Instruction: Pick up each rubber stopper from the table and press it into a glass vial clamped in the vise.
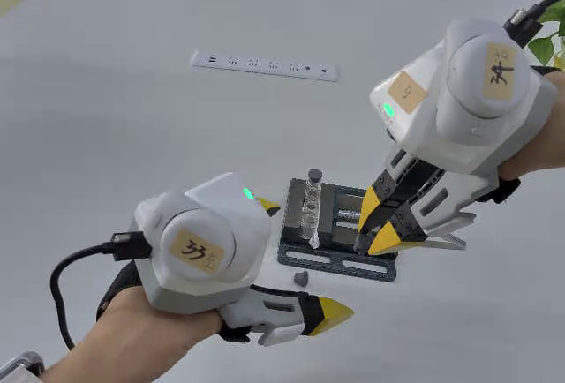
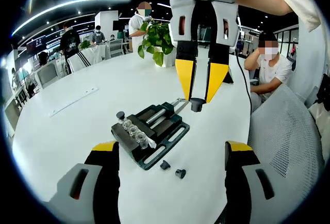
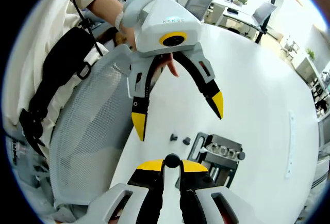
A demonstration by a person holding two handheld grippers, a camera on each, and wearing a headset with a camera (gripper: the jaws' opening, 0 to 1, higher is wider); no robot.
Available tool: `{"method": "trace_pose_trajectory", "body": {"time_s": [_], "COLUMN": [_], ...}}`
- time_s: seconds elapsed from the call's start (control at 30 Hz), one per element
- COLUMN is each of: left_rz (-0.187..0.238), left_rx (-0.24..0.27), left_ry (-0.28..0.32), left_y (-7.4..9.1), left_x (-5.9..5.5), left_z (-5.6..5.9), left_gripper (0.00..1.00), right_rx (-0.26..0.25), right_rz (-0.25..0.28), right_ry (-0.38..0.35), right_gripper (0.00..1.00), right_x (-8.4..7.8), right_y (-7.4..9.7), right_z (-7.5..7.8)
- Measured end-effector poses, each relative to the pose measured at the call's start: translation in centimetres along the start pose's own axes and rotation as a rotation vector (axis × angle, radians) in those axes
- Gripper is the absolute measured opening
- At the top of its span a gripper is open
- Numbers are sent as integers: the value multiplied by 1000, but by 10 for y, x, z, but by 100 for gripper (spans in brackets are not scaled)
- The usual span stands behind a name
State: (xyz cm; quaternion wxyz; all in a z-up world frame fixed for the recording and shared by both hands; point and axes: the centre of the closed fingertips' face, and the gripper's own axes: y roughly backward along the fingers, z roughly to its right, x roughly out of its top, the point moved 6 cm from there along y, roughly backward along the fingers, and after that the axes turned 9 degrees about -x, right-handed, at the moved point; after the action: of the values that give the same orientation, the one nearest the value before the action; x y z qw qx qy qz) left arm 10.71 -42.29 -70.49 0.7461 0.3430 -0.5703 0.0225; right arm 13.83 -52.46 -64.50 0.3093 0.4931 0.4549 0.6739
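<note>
Black rubber stopper (image 2: 196,106) sits pinched in the right tongs (image 2: 198,99), held near the screw end of the vise (image 1: 340,224) on the white counter (image 1: 132,136). Left tongs (image 2: 171,145) are spread wide, holding nothing. Clear glass vials (image 1: 311,211) stand in a row in the vise, the far one capped; two loose stoppers (image 2: 180,173) lie just beside its base.

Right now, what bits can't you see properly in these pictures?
- Head view: the right gripper hides most of the rubber stopper between its yellow tips.
- Head view: the left gripper covers the table beside the vise, likely hiding one of two loose stoppers.
- Left gripper view: the glass vials are too small to tell what's inside.
</note>
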Motion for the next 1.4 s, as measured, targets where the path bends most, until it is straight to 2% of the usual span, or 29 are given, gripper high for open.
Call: {"method": "trace_pose_trajectory", "body": {"time_s": [0.17, 0.2, 0.27, 0.5, 0.7, 0.87, 1.1, 1.4], "left_rz": [3, -9, -5, 12, 15, 24, 25, 30], "left_rx": [52, 47, 42, 67, 62, 68, 73, 80], "left_ry": [30, 33, 41, 71, 86, 92, 104, 119], "left_y": [3, 3, 4, 8, 10, 13, 15, 16], "left_x": [-4, -9, -12, -14, -18, -18, -22, -27], "left_z": [-6, -9, -9, -11, -14, -15, -19, -24], "left_gripper": [99, 99, 99, 99, 99, 99, 99, 99], "right_rx": [-5, -6, -9, -23, -40, -46, -85, -77], "right_rz": [-2, -4, -5, -24, -42, -68, -82, -124], "right_ry": [-5, -6, -11, -16, -9, 17, 65, 140], "right_gripper": [6, 6, 6, 6, 6, 6, 6, 6], "right_x": [-1, -1, -3, -7, -9, -11, -9, -11], "right_y": [-1, -2, -4, -12, -21, -27, -37, -52], "right_z": [5, 7, 14, 33, 51, 66, 83, 100]}}
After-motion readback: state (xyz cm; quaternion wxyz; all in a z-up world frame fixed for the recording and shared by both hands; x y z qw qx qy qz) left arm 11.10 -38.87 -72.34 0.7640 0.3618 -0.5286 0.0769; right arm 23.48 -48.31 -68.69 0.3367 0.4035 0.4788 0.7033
